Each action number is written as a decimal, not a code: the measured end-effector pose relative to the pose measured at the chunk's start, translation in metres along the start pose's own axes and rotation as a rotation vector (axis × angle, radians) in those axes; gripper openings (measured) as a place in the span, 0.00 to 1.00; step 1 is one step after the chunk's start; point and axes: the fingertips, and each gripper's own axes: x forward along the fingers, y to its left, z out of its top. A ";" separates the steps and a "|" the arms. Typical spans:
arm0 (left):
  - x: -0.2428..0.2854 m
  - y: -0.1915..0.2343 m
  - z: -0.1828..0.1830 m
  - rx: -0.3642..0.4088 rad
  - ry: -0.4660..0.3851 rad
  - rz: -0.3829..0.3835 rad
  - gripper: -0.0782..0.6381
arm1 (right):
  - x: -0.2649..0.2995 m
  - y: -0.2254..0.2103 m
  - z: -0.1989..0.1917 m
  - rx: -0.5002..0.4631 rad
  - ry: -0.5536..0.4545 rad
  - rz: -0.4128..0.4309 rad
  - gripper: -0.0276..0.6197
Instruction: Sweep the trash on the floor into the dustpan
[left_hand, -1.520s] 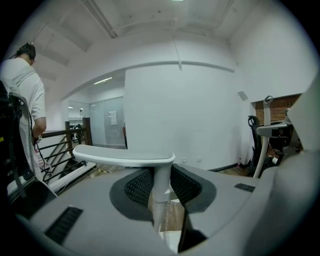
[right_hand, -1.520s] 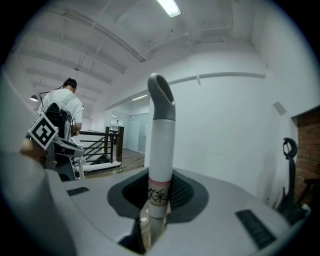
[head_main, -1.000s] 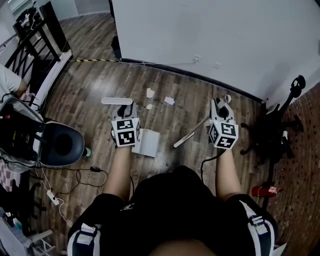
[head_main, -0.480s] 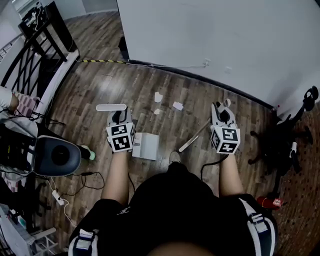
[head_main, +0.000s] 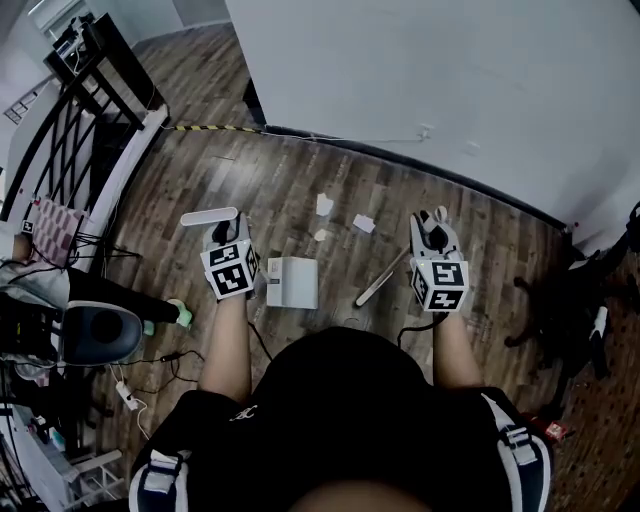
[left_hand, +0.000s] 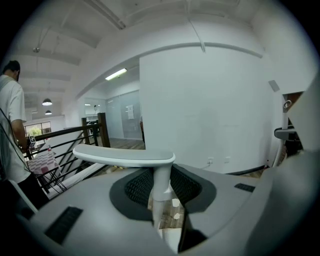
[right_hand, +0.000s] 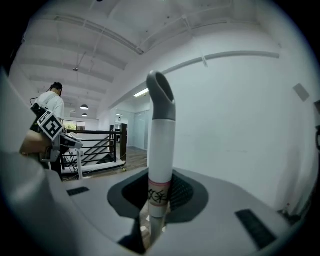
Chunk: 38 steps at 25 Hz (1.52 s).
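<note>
On the wooden floor stands a white dustpan (head_main: 292, 282). My left gripper (head_main: 224, 236) is shut on its upright handle stem (left_hand: 160, 181), just below the flat T-shaped top (left_hand: 124, 154). My right gripper (head_main: 432, 230) is shut on the white broom handle (right_hand: 160, 159), which has a grey cap. The broom's pale lower end (head_main: 379, 279) slants down to the floor right of the dustpan. Three bits of white paper trash (head_main: 324, 205) (head_main: 364, 224) (head_main: 320, 235) lie just beyond the dustpan, between both tools.
A white wall (head_main: 450, 70) runs behind the trash. A black railing (head_main: 70, 130) and yellow-black floor tape (head_main: 210, 127) are at the far left. An office chair (head_main: 100, 330) and cables (head_main: 130, 390) sit at the left, a black chair base (head_main: 570, 300) at the right. A person in white (left_hand: 10, 130) stands nearby.
Both grippers keep their holds. The dustpan and left gripper have come nearer to the paper bits, and the head view has shifted over the floor.
</note>
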 end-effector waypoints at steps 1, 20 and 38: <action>0.008 -0.002 0.004 -0.003 0.001 0.006 0.26 | 0.008 -0.005 0.000 0.001 0.001 0.007 0.16; 0.142 -0.003 -0.018 -0.222 0.064 0.146 0.26 | 0.156 -0.082 -0.004 -0.099 0.089 0.072 0.16; 0.202 0.042 -0.100 -0.407 0.229 0.306 0.26 | 0.346 -0.055 0.039 -0.214 0.120 0.219 0.16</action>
